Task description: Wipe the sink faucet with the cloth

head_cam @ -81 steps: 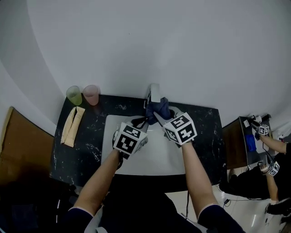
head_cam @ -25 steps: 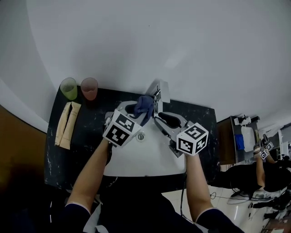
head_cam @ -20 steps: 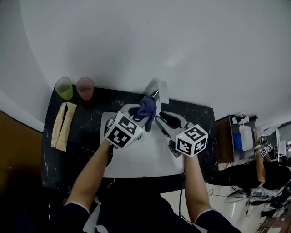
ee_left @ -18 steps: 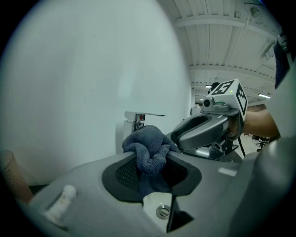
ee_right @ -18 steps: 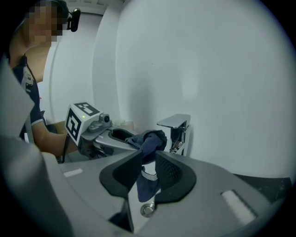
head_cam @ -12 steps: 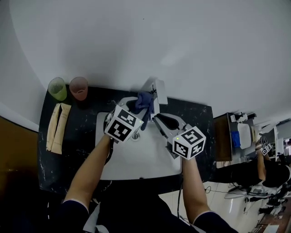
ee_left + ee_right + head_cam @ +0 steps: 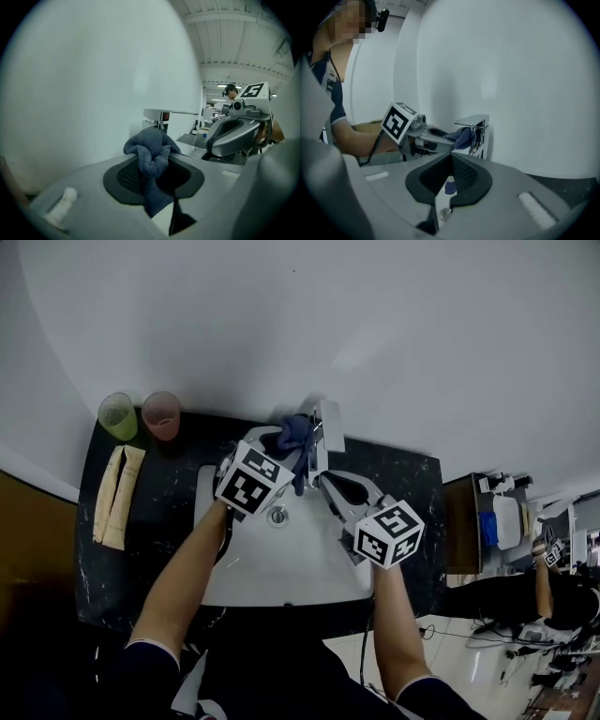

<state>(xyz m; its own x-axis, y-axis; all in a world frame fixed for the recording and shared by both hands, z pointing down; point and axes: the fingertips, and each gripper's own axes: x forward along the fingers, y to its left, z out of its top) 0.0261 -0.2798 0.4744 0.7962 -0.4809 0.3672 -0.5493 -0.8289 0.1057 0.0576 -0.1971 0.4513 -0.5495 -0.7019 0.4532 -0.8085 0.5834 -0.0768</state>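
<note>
Now brings the bunched dark-blue terry cloth (image 7: 150, 151), clamped in the left gripper (image 7: 154, 177), up against the square chrome faucet (image 7: 165, 115) just ahead; closes the right gripper (image 7: 449, 177) jaws fully together on nothing, short of the spout. Suggests one-handed wiping under way.

No readable words, numbers or brands anywhere. Only black-and-white square marker patterns on the cubes of the left claw (image 7: 291, 451) and right claw (image 7: 322, 482). Small red mark on the faucet (image 7: 164, 113), illegible.
</note>
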